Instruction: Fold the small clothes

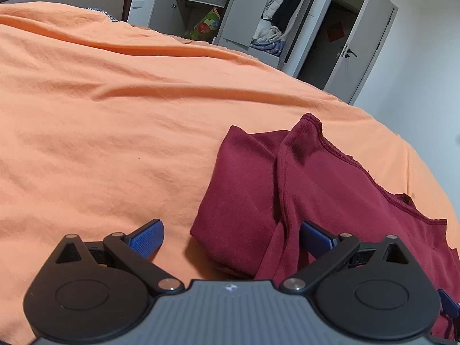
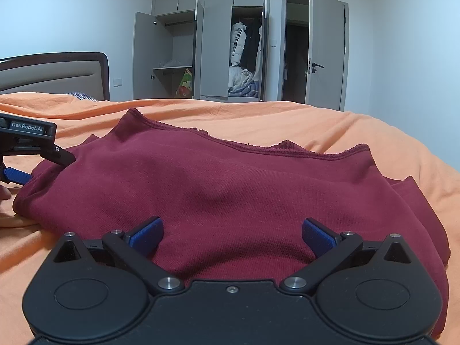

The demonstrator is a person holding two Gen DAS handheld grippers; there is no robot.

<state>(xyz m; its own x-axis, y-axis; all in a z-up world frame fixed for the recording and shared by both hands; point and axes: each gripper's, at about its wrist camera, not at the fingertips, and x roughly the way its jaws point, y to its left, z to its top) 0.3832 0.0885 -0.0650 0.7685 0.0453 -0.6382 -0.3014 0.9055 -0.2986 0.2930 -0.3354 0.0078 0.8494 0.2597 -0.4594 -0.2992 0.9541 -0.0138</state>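
A dark red garment [image 2: 218, 189] lies partly folded on an orange bedsheet [image 1: 115, 115], and both grippers sit low over it with nothing between their blue pads. The right gripper [image 2: 231, 237] has its fingers spread wide — the left pad [image 2: 145, 237] and the right pad [image 2: 317, 237] both hover over the near part of the cloth, which fills the whole gap between them and runs on ahead to a ribbed hem at its far edge. The left gripper [image 1: 231, 238] is likewise spread apart: its left pad [image 1: 146, 240] stands over bare sheet, just off the garment's folded corner, while its right pad [image 1: 314, 237] lies against a raised fold of the red fabric; whether it presses the cloth I cannot tell. From the right wrist view the left gripper [image 2: 17, 176] shows at the far left, at the garment's left edge, one blue finger touching or just beside the fabric there. Beyond the fingers, across the bed, stands a grey wardrobe [image 2: 207, 46] with doors open and clothes hanging inside, an open room door [image 2: 327, 54] to its right — and a padded headboard [image 2: 57, 77] off to the left.
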